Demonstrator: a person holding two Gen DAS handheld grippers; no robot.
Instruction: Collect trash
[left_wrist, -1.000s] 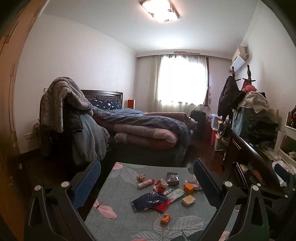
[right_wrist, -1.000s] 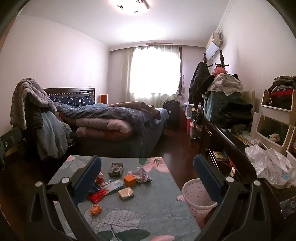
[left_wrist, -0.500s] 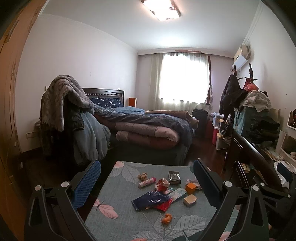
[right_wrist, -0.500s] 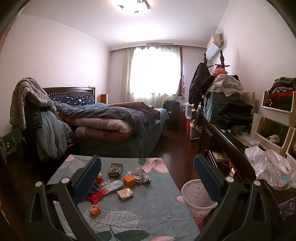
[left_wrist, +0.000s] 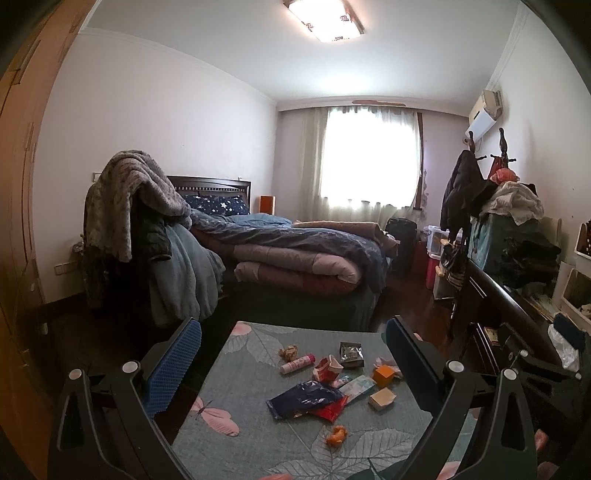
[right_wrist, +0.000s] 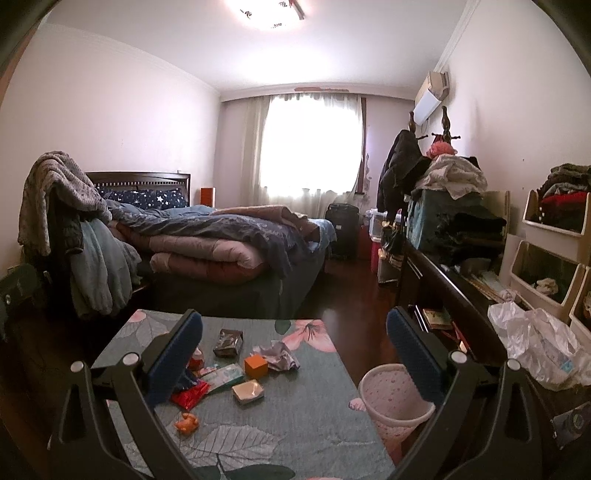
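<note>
Trash lay scattered on the bench (left_wrist: 229, 435) before me: an orange scrap (left_wrist: 337, 434) nearest, then a blue wrapper (left_wrist: 303, 398), a small box (left_wrist: 382, 399), an orange cube (right_wrist: 255, 366) and crumpled paper (right_wrist: 279, 355). I held both left tongs (left_wrist: 291, 363) and right tongs (right_wrist: 295, 356) spread apart, gripping nothing. A pink bin (right_wrist: 384, 395) stood beside the bench, the bed (right_wrist: 221, 251) beyond.

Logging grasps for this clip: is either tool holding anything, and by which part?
Nothing is held. The left tool and right tool are both open and empty above the table.
</note>
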